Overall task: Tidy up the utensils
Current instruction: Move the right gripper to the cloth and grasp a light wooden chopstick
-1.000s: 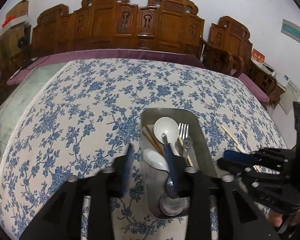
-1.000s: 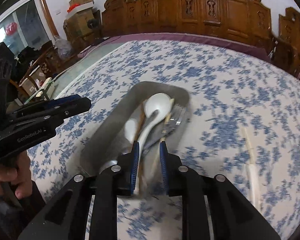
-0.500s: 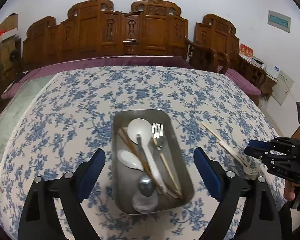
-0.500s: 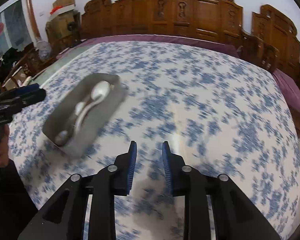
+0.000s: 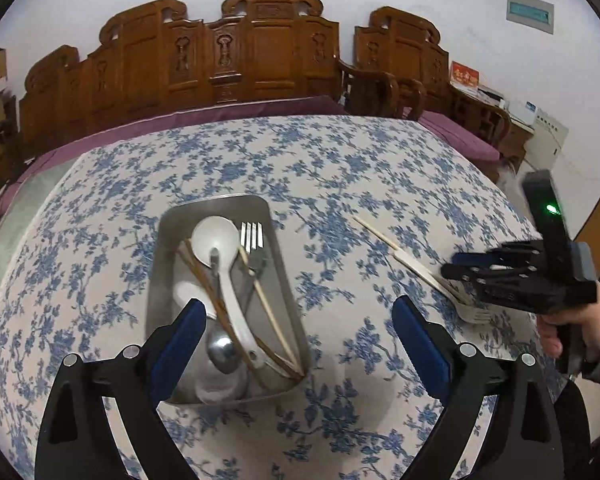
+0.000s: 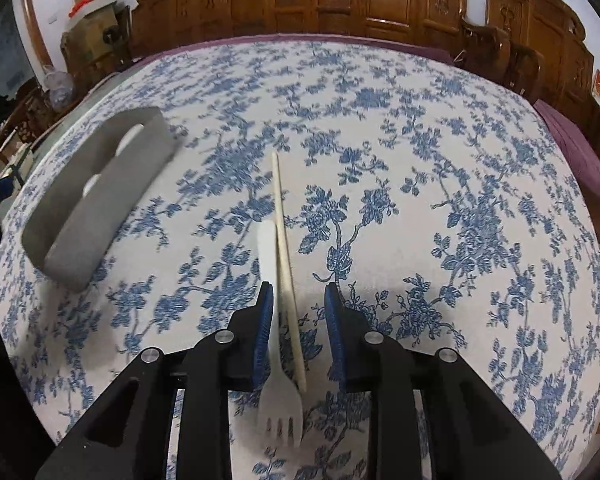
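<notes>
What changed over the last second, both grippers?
The right gripper left the metal tray and swung right; it now sits open over the white plastic fork and loose chopstick, gripping neither. The left gripper backed away from the tray and opened wide, empty. Tray contents and the two loose pieces stayed put.

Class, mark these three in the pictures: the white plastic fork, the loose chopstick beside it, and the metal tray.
white plastic fork (image 6: 279, 392): right wrist view, on its neck just above the tines.
loose chopstick (image 6: 284, 248): right wrist view, on mid-shaft.
metal tray (image 5: 220, 204): left wrist view, on its far rim.
</notes>
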Demonstrator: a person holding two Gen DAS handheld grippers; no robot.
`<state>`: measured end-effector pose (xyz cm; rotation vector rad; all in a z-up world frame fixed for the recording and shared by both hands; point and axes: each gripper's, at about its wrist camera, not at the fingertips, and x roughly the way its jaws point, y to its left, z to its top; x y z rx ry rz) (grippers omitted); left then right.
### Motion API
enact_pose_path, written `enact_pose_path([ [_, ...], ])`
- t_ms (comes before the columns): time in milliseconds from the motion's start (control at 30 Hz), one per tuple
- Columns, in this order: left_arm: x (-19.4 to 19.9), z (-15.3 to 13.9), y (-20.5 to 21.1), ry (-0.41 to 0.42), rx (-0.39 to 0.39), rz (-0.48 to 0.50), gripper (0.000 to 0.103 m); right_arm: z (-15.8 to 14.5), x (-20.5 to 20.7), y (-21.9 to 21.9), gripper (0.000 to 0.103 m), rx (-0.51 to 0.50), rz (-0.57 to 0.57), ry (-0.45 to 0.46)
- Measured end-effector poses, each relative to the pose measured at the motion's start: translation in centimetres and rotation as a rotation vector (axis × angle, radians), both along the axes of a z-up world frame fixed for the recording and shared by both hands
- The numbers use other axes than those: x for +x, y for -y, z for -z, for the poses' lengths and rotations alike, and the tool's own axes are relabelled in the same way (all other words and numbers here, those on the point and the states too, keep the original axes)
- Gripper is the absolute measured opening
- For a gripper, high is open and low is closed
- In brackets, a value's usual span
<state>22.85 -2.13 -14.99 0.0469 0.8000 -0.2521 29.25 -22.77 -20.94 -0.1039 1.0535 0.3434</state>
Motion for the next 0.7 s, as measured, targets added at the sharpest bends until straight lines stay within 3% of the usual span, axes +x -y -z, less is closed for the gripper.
enact_pose_path([
  [567, -2.3, 1.4, 3.6, -0.03, -0.004, 0.03, 0.091, 1.3, 1.7, -1.6, 0.026, -0.11, -0.061, -0.046],
  [633, -2.6, 1.6, 4.0, -0.038, 0.007, 0.032, 0.091, 1.3, 1.5, -1.4, 0.024, -0.102, -0.058, -0.047],
  [700, -2.7, 1.8, 4.5, -0.044, 0.034, 0.029, 0.091, 1.2, 1.0, -1.0, 0.011, -0.09, -0.048, -0.05],
])
